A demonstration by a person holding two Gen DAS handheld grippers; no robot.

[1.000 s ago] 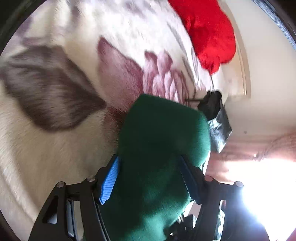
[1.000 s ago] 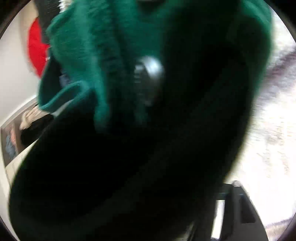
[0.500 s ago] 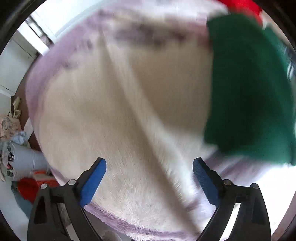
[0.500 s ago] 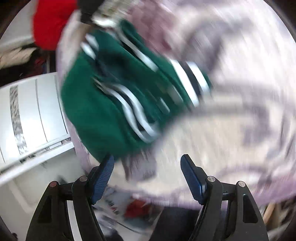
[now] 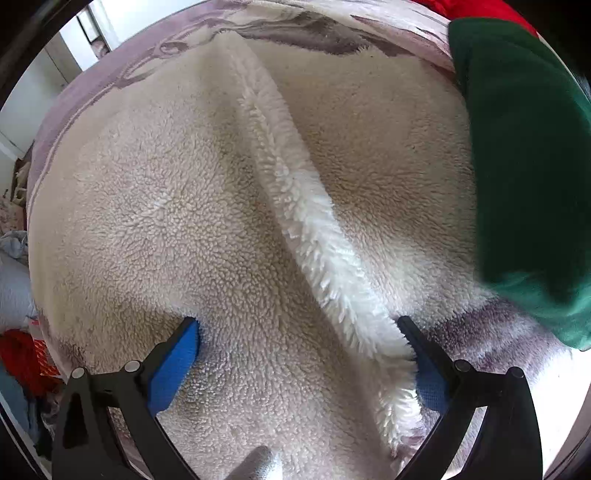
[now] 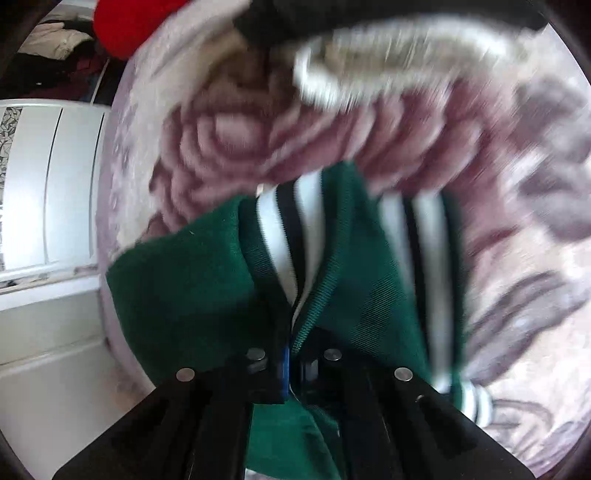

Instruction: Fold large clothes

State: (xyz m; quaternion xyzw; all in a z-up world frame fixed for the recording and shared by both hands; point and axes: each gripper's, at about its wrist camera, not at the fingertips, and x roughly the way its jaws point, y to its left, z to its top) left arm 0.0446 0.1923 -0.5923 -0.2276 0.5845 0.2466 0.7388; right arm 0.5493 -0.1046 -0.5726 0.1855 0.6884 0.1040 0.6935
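**Right gripper pinches green garment; left stands wide over fleece**

The left wrist view looks almost straight down on a cream fleece blanket (image 5: 207,229) with a raised fluffy ridge (image 5: 306,236) running diagonally across it. The left gripper (image 5: 301,336) has just been opening and is now spread wide, its blue pads (image 5: 173,365) sunk against the fleece on either side of the ridge's lower end; they press on nothing between them. At this view's right edge lies the green garment (image 5: 524,158), apart from the left gripper, with a sliver of red cloth (image 5: 480,9) above it.

Only the right wrist view shows the garment's white and black stripes (image 6: 291,236) and the grip on it: the right gripper (image 6: 293,350) has just closed, its jaws pressed together on a fold of the green fabric. The garment hangs from them over a blanket with a mauve rose print (image 6: 229,140). White cabinet doors (image 6: 48,184) stand at left. This view is motion-blurred.
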